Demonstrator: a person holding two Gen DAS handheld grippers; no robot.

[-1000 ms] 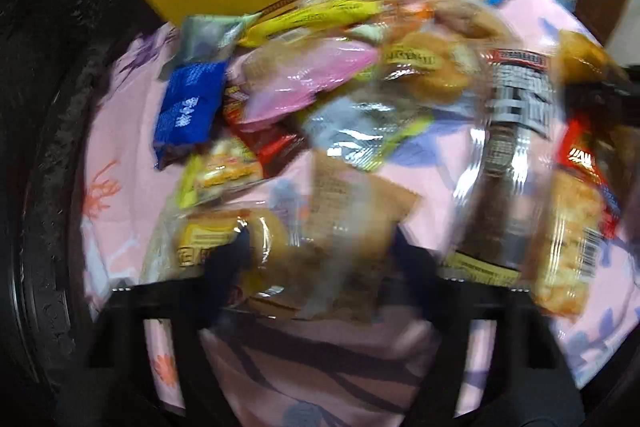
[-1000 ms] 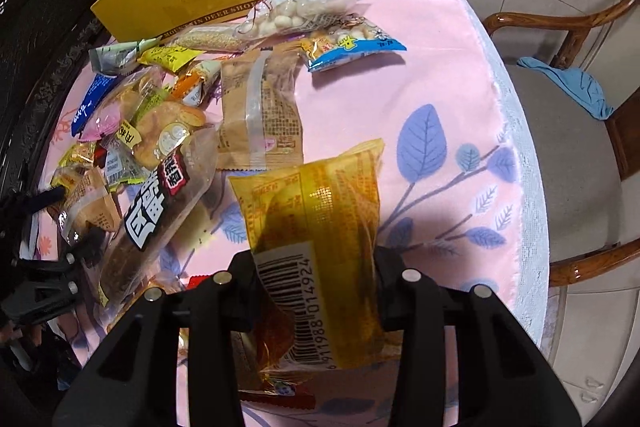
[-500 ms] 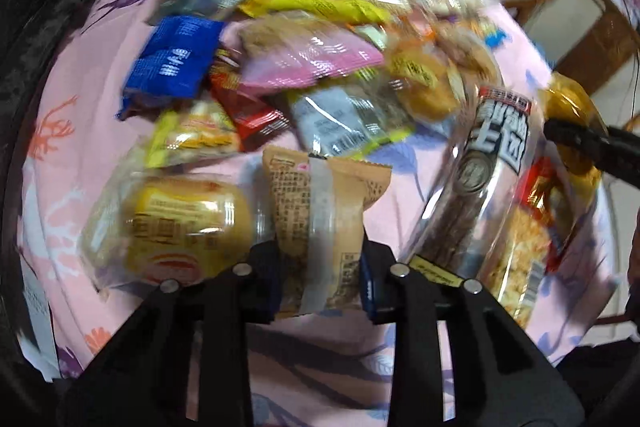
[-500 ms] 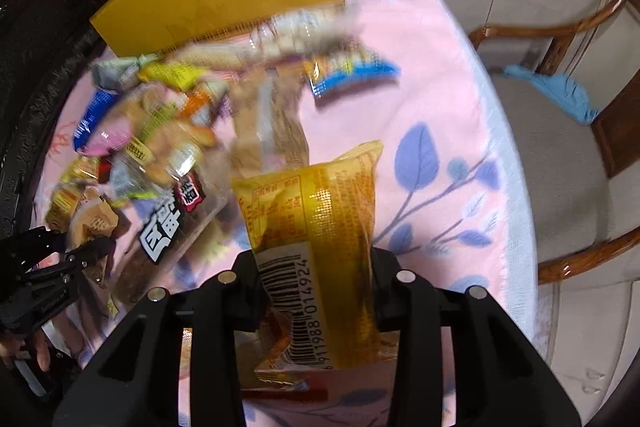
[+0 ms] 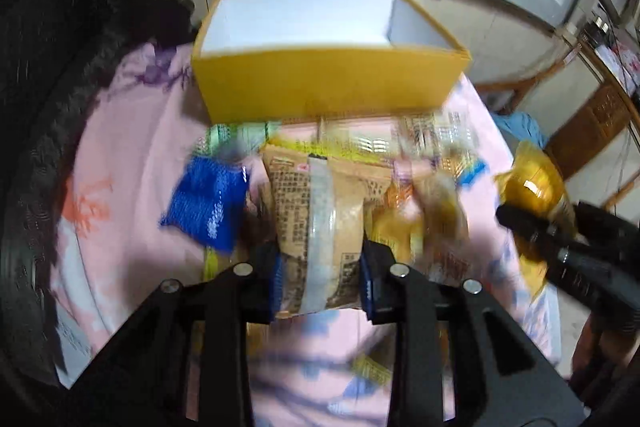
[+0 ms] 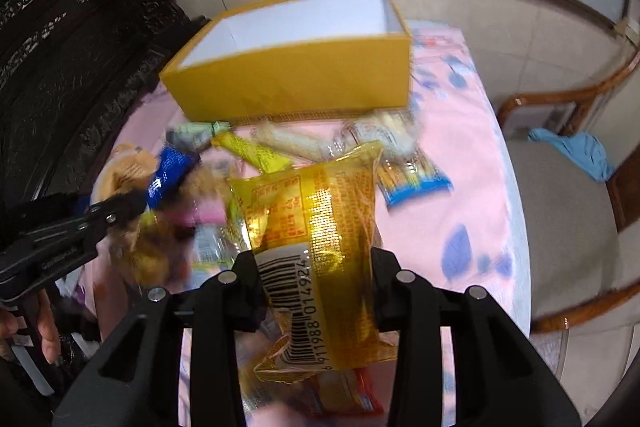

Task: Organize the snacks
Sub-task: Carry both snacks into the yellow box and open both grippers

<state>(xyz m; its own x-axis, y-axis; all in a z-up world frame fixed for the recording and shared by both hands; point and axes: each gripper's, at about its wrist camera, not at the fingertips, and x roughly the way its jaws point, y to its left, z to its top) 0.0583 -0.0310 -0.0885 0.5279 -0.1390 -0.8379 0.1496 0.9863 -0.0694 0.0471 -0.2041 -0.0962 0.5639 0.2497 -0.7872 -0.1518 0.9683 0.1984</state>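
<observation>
Although both grippers carry a snack apiece, the job looks barely begun. The desk (image 6: 472,163), under its pink leaf-print cloth, carries a heap of loose packets across its middle and left. At the far edge sits the yellow box (image 5: 328,83), and what shows of its white inside is bare, so nothing appears sorted into it yet. The right gripper (image 6: 316,291) has its jaws closed on a golden snack packet (image 6: 320,227) with a barcode, held above the near part of the desk. The left gripper (image 5: 320,275) has its jaws clamped on a tan snack packet (image 5: 320,211) with a clear strip down its middle, raised over the heap and short of the box. A blue packet (image 5: 208,203) lies to its left. Most of the pile is left to move.
</observation>
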